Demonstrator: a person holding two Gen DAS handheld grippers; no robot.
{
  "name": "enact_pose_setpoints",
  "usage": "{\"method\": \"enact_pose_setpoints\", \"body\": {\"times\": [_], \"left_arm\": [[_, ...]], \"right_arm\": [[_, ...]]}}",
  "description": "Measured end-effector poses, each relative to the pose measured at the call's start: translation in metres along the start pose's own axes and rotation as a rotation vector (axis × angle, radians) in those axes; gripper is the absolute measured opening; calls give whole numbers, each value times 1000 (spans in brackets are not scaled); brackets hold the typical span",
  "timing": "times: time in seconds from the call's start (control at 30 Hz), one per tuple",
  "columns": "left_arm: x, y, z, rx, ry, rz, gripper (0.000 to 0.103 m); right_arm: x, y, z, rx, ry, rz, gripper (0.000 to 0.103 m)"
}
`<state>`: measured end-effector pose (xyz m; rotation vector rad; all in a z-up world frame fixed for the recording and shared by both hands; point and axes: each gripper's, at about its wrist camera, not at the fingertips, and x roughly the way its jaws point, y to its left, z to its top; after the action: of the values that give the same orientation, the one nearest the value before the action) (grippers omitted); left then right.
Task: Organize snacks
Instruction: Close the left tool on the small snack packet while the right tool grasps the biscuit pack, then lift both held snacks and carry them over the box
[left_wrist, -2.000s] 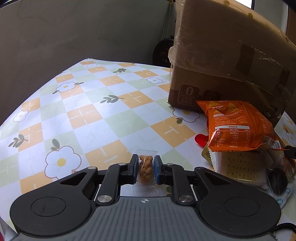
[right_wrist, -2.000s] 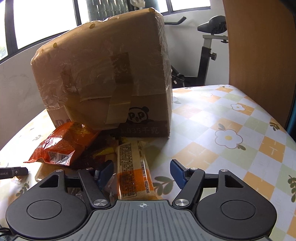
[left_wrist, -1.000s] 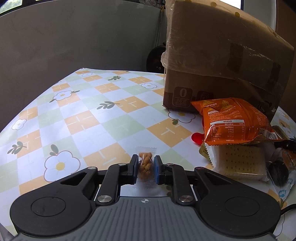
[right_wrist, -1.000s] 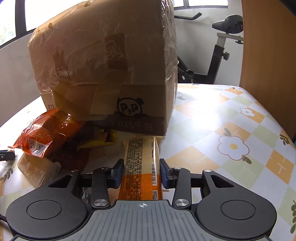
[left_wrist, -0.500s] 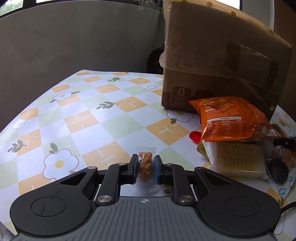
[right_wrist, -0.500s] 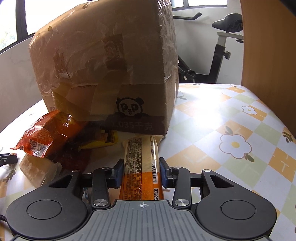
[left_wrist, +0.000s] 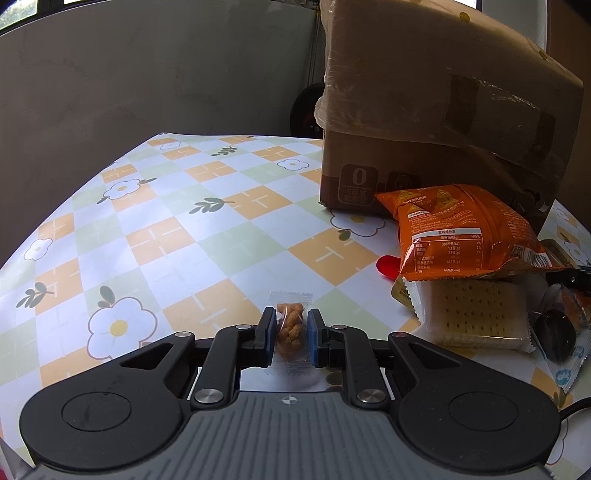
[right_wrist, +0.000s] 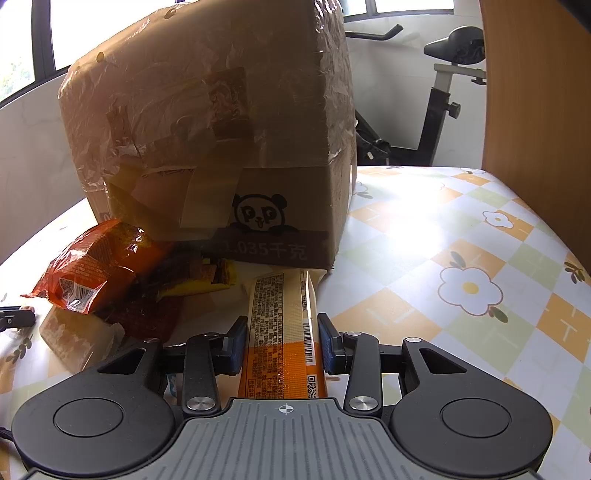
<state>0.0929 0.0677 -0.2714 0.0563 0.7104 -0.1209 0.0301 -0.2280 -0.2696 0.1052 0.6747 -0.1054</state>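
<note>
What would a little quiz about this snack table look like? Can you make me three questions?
1. True or false: the left tool is shut on a small clear packet of twisted fried snacks.
2. What does the right tool grip? A) a long orange and cream snack packet B) a red spoon C) a banana
3. Fill in: the orange chip bag lies partly on top of the ____ cracker pack, in front of the taped cardboard box.

Key: 1 true; 2 A; 3 clear-wrapped
</note>
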Motion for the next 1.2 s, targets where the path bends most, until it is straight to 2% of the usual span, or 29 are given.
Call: {"method": "enact_pose_setpoints", "body": {"times": [0.67, 0.8, 1.2], "left_arm": [[-1, 1, -1, 7, -5, -1, 19], [-2, 5, 0, -25, 1, -25, 19], [-24, 9, 24, -53, -77, -31, 19]], "right_arm": [[0, 1, 0, -2, -1, 0, 35], [-2, -2, 0, 16, -6, 18, 35], [-14, -1, 5, 43, -18, 10, 34]]}}
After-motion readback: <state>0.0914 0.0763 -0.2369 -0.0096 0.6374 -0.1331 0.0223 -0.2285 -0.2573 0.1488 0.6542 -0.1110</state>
